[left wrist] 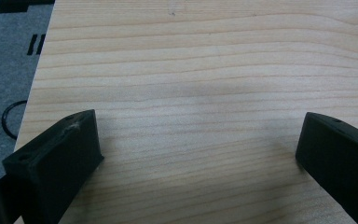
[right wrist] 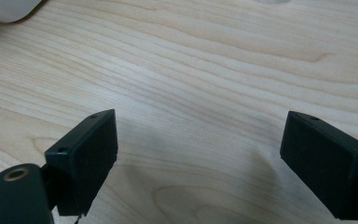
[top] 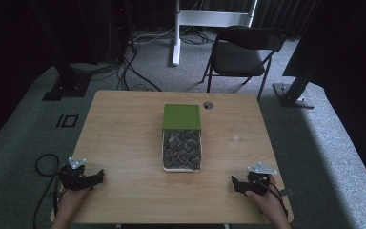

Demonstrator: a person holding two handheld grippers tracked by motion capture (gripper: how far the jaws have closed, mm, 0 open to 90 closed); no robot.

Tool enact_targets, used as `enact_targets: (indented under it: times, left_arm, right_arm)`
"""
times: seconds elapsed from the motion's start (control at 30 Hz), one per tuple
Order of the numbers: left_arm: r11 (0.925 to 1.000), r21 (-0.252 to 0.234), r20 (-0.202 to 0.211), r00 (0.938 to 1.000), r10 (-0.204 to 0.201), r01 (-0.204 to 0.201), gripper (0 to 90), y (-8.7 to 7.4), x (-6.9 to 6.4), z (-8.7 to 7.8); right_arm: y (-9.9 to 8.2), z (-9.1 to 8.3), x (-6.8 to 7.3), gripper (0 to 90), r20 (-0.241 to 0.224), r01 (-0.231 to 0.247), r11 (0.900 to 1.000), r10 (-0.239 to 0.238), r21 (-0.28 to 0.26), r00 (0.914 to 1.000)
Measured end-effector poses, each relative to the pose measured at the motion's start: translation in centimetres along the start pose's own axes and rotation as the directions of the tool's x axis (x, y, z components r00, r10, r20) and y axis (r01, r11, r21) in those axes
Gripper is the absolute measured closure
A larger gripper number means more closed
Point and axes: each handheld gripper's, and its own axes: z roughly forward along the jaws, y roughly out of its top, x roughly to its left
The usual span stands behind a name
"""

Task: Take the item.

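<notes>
A white box (top: 181,150) full of small dark metal parts stands at the middle of the wooden table (top: 124,143), with its green lid (top: 181,116) lying just behind it. My left gripper (top: 96,175) rests near the table's front left corner, held by a hand. In its own view the left gripper (left wrist: 198,140) is open over bare wood. My right gripper (top: 235,183) sits near the front right edge, also hand-held. The right gripper (right wrist: 199,144) stands open above bare wood, and a white corner of the box (right wrist: 7,8) shows at top left.
A round cable hole (top: 208,105) is in the table behind the lid. A black folding chair (top: 244,52) and a white stand (top: 176,33) are on the carpet beyond the table. A black cable loop (top: 45,164) lies on the floor at the left.
</notes>
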Motion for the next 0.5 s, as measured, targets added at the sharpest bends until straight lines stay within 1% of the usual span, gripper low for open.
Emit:
enact_targets:
  times: [0.23, 0.5]
  left_arm:
    - [1.0000, 0.000, 0.000, 1.0000, 0.000, 0.000, 0.3, 0.0, 0.0, 0.0]
    - [1.0000, 0.000, 0.000, 1.0000, 0.000, 0.000, 0.3, 0.0, 0.0, 0.0]
  right_arm:
    - [0.9, -0.5, 0.2, 11.4, 0.001, 0.008, 0.9997, -0.008, -0.023, 1.0000]
    - [2.0, -1.1, 0.6, 11.4, -0.017, 0.012, 0.9986, -0.013, -0.052, 0.9998]
